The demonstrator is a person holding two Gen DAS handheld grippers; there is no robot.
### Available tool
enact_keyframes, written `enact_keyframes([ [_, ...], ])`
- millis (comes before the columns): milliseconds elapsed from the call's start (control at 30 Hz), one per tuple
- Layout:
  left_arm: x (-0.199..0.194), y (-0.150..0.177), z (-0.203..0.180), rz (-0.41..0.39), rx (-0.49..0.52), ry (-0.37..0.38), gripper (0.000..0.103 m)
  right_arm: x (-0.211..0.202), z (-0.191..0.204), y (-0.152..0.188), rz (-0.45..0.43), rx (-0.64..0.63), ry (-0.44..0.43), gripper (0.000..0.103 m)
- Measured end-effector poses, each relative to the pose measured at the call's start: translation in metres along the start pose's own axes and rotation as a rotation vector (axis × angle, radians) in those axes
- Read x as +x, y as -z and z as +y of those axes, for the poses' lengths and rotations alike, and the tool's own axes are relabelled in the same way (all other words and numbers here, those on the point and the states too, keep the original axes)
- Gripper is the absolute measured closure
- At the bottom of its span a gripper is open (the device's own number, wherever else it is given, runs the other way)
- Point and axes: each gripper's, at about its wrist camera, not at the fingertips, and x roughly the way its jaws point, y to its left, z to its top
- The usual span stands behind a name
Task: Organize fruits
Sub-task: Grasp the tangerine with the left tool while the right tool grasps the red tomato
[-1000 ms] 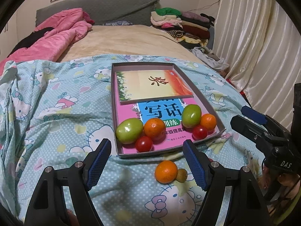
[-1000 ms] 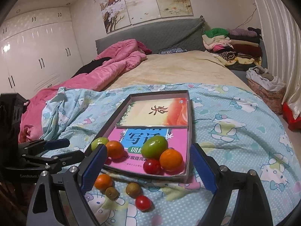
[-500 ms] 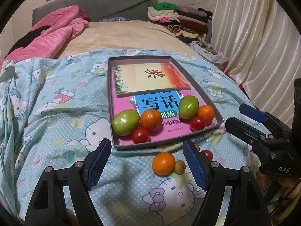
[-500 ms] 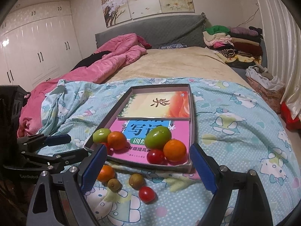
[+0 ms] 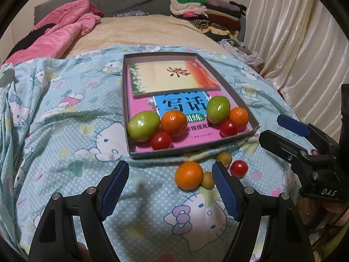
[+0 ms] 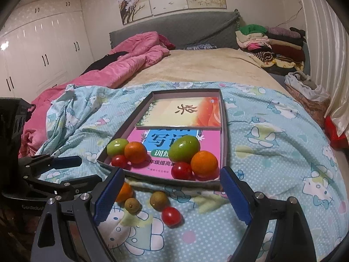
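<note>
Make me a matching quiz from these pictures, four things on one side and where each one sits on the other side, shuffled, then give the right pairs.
Things:
1. yellow booklet
2. loose orange
3. pink quilt
4. folded clothes

Places:
A. on the blue bedspread, just outside the tray's near wall
B. stacked at the head of the bed, right side
C. far half of the tray, on top of the pink book
D. heaped along the bed's left side

Pairs: 1-C, 2-A, 3-D, 4-B
</note>
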Motion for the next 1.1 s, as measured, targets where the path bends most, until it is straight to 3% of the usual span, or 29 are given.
enact_keyframes([
  [467, 0.009, 0.01, -0.01, 0.06, 0.051, -0.015, 0.024, 0.005, -0.002, 0.01, 0.068, 0.009, 0.019, 0.014],
  [700, 0.019, 0.013, -0.009, 0.085, 0.069, -0.057, 0.024, 0.022, -0.003, 0.019, 0.164, 0.007, 0.041, 0.014],
  [933, 0.028, 0.016, -0.005, 0.12, 0.053, -0.042, 0.024, 0.037, -0.003, 0.028, 0.248, -0.003, 0.057, 0.014],
  [1100, 0.033, 0.017, -0.007, 0.132, 0.067, -0.041, 0.024, 0.045, -0.007, 0.032, 0.287, 0.013, 0.06, 0.021],
])
